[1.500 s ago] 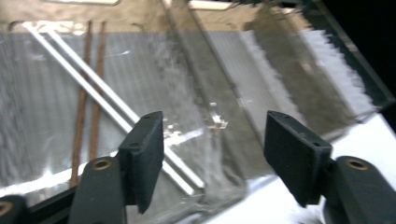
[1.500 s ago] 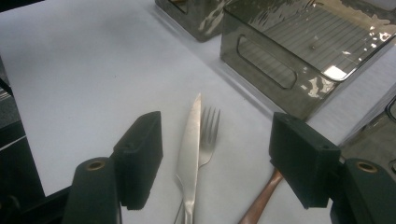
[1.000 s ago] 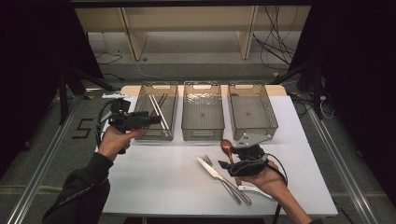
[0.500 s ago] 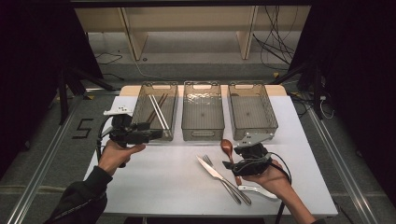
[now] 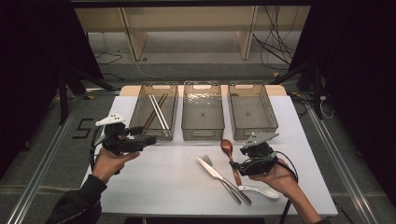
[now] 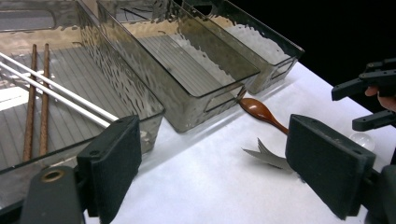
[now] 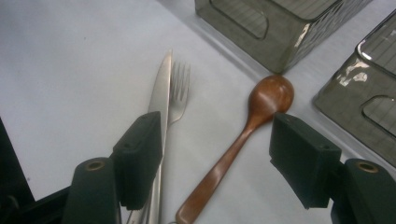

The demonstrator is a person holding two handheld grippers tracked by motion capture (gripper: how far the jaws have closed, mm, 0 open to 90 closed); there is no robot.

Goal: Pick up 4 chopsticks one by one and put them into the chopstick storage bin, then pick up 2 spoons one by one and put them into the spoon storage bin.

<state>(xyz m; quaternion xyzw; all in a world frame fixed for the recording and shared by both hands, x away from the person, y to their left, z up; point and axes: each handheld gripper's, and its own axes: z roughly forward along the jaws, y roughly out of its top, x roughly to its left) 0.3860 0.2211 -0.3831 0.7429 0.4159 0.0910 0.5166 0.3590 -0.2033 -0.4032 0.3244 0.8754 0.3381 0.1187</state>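
Right tool (image 7: 215, 158) released, jaws straddling the wooden spoon (image 7: 243, 140) on the table (image 5: 163, 182): pick-up pending, next lower and clench; left tool (image 5: 148, 139) released, empty.

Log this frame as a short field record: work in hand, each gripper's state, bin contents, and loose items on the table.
work: sorting cutlery into three clear bins
left gripper: open, holding nothing, beside the left bin
right gripper: open, jaws either side of the wooden spoon, not gripping it
left bin contents: chopsticks, wooden and white
middle bin: empty
right bin: empty
loose on table: knife, fork, wooden spoon, white spoon
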